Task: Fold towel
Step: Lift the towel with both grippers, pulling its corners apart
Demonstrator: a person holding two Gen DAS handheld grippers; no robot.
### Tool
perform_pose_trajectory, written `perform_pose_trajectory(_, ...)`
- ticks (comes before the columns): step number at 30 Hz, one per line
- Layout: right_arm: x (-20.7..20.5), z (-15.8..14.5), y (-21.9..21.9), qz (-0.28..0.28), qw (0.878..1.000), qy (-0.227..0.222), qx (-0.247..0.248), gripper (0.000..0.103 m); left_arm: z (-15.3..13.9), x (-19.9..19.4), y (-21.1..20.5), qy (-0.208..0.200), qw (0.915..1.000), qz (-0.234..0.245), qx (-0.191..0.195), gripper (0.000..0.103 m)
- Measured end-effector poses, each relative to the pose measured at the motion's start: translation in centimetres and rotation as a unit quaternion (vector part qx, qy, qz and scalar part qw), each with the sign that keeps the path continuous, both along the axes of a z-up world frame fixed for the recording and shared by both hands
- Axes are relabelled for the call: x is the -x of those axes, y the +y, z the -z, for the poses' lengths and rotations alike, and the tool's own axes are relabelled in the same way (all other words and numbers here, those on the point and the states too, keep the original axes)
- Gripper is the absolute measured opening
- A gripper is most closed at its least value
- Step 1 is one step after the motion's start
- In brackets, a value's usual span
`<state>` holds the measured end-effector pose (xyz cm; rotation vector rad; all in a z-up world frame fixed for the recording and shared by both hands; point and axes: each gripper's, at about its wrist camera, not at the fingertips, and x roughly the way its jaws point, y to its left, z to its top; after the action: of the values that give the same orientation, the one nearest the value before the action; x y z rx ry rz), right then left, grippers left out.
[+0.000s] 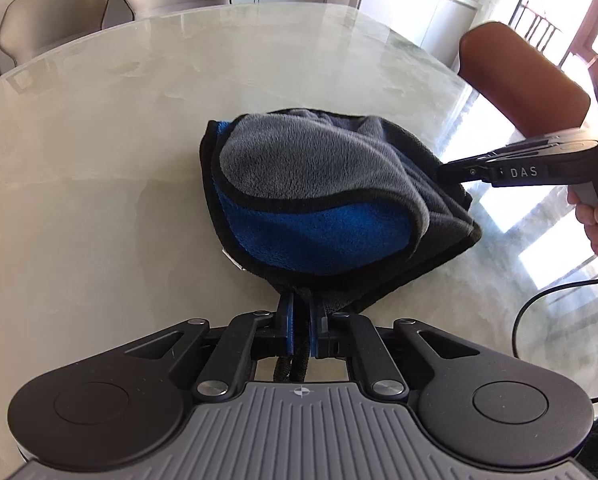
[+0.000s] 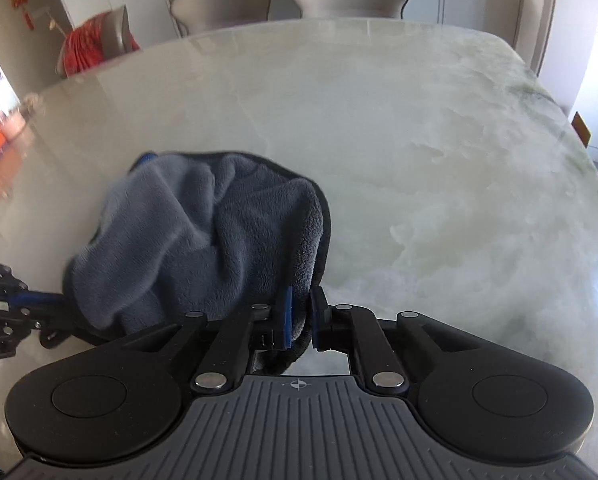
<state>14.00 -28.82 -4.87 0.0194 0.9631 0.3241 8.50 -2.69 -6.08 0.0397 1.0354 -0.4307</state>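
The left gripper (image 1: 302, 312) pinches the near edge of the towel (image 1: 319, 192), its fingers pressed on the cloth. The right gripper (image 2: 302, 312) pinches the towel's right side the same way. To fold well, both should probably lift together, carry the held edges across evenly, and lay the sides down lined up. The towel is soft and fluffy, gray on one side and blue on the other, with a black border. It sits bunched and partly doubled over near the middle of the table (image 1: 99, 140).
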Motion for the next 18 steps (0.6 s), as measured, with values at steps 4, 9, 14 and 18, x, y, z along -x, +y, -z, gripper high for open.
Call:
perform_pose_trajectory(4, 0.4, -0.5, -0.7, 0.004, 1.0, 0.001, 0.003, 0.009, 0.4, 0.4, 0.2, 0.01, 0.9999, -0.003, -0.003, 0.008)
perform_pose_trajectory(9, 0.9, 0.4, -0.7, 0.005, 1.0, 0.02, 0.008, 0.01, 0.9, 0.2, -0.3, 0.033, 0.9994, -0.01, -0.002, 0.034)
perform_pose_trajectory(14, 0.9, 1.3, -0.3, -0.001, 0.999, 0.028, 0.022, 0.013, 1.1, 0.2, -0.7, 0.036, 0.9991, -0.019, -0.013, 0.055)
perform_pose_trajectory(18, 0.4, 1.7, -0.4, 0.006, 0.999, 0.034, 0.023, 0.032, 1.3, -0.3, -0.9, 0.032, 0.999, -0.028, -0.012, 0.058)
